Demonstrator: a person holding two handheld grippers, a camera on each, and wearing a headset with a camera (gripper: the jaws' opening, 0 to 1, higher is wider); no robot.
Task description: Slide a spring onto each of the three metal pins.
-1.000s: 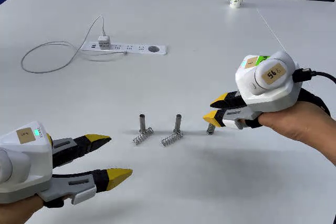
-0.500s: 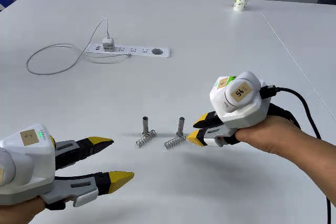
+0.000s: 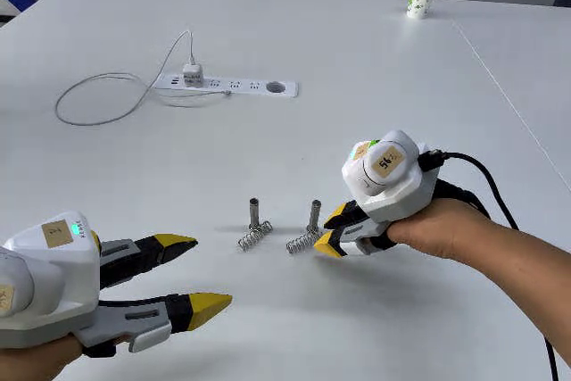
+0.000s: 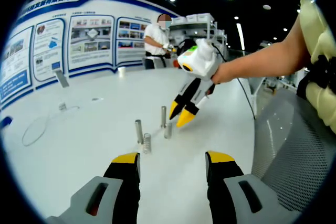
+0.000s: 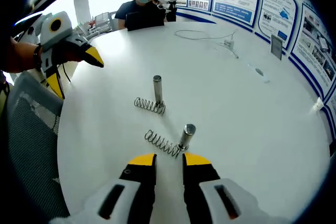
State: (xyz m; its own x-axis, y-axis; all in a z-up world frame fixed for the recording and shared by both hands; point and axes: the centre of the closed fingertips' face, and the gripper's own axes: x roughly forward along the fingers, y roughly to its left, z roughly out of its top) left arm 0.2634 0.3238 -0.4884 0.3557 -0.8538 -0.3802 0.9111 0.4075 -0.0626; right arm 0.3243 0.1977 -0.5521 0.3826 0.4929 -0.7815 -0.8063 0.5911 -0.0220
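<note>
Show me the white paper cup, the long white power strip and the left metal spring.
White paper cup [image 3: 422,0]: head view, its side.
Long white power strip [image 3: 234,85]: head view, its top face.
Left metal spring [image 3: 255,236]: head view, its middle coils.

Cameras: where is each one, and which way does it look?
Head view: on the person's head, facing down at the table; shows left claw, right claw, a forearm.
Left gripper view: on the left claw, facing two pins and the right claw; own jaws show.
Right gripper view: on the right claw, facing those pins and two springs; own jaws show.
Shared: gripper views see the same pins from opposite sides.
</note>
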